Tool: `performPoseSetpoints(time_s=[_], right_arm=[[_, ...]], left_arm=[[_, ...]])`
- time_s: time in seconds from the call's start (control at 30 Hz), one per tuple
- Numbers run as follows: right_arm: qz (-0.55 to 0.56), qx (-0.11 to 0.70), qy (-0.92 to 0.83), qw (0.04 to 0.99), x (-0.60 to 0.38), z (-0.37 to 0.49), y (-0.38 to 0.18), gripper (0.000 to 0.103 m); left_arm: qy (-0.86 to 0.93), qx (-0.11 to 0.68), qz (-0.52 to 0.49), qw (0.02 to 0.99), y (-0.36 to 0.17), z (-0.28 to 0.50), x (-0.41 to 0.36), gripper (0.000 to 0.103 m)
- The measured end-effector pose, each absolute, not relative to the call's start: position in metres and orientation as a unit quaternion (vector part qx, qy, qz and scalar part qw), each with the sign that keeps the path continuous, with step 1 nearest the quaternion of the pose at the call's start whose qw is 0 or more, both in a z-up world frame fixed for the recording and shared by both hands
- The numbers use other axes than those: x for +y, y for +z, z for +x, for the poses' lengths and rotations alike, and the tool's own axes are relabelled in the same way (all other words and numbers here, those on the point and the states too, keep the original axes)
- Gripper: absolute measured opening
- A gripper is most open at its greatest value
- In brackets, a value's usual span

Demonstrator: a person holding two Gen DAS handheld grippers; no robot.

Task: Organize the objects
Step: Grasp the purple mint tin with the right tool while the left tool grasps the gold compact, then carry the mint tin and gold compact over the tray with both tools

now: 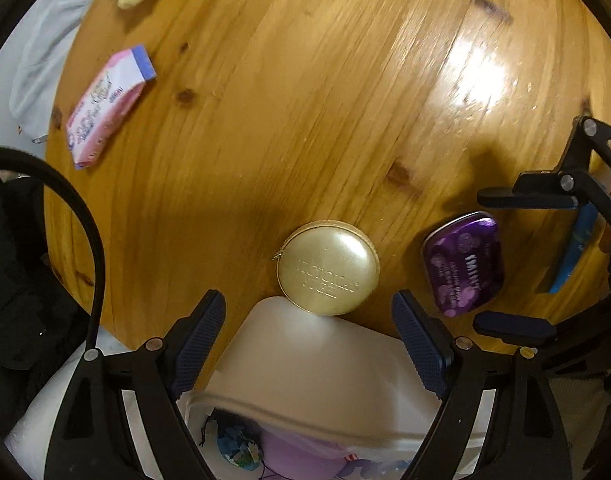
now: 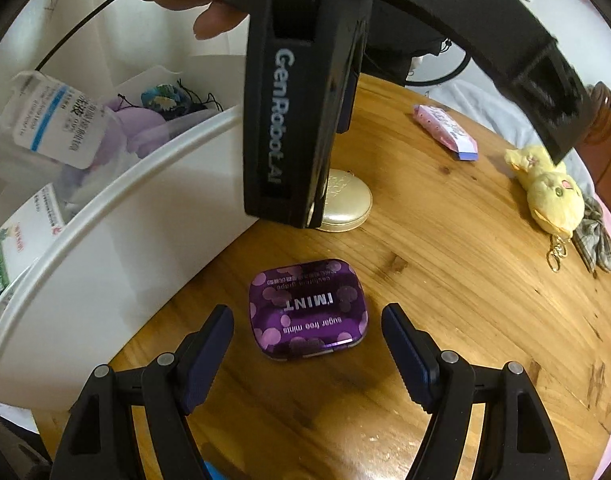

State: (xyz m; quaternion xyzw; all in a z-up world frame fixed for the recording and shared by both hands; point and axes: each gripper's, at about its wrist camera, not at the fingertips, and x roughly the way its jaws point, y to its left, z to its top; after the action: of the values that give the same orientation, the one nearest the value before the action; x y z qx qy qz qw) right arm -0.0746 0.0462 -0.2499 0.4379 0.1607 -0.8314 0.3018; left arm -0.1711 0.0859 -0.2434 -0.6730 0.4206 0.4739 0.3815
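Setting: round wooden table, white wall and pale bedding beyond its edge.
Bin: white bin at the left in the right wrist view, already holding a labelled bottle, a purple item and printed packets.
Left gripper: fingers apart, empty, poised over the bin rim and just short of the gold round case.
Gold round case: flat on the table, touching or just beside the bin wall; round, so no long axis.
Purple mint tin: flat on the table near the bin, lid up; lettering reads upside down from the right wrist, long axis roughly across the fingers' gap.
Right gripper: fingers apart, empty, flanking the tin without touching.
Far side: pink packet, yellow plush keychain and checked fabric piece lie well apart from the bin.
Progress: judged partly done; five items remain outside the bin.
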Motion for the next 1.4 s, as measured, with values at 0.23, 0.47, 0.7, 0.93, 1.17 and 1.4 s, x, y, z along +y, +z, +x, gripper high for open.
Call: performPoseSetpoints(time_s=[0.23, 0.47, 0.7, 0.93, 1.17, 1.4], right_arm=[[0.442, 0.169, -0.828, 0.300, 0.039, -0.079, -0.257, 0.077], [0.446, 0.162, -0.827, 0.302, 0.038, -0.079, -0.256, 0.068], [0.449, 0.158, -0.829, 0.293, 0.042, -0.075, -0.255, 0.064], [0.456, 0.141, -0.835, 0.274, 0.051, -0.067, -0.252, 0.064], [0.455, 0.113, -0.848, 0.248, 0.063, -0.061, -0.234, 0.064], [0.448, 0.084, -0.862, 0.223, 0.076, -0.057, -0.207, 0.064]], left_arm=[[0.466, 0.423, -0.675, 0.386, -0.255, -0.161, 0.087, 0.087], [0.468, 0.414, -0.676, 0.390, -0.257, -0.156, 0.097, 0.085], [0.469, 0.382, -0.680, 0.415, -0.254, -0.147, 0.110, 0.059], [0.487, 0.372, -0.671, 0.418, -0.252, -0.132, 0.118, 0.059], [0.515, 0.356, -0.668, 0.402, -0.244, -0.120, 0.122, 0.059], [0.568, 0.315, -0.654, 0.387, -0.198, -0.102, 0.123, 0.059]])
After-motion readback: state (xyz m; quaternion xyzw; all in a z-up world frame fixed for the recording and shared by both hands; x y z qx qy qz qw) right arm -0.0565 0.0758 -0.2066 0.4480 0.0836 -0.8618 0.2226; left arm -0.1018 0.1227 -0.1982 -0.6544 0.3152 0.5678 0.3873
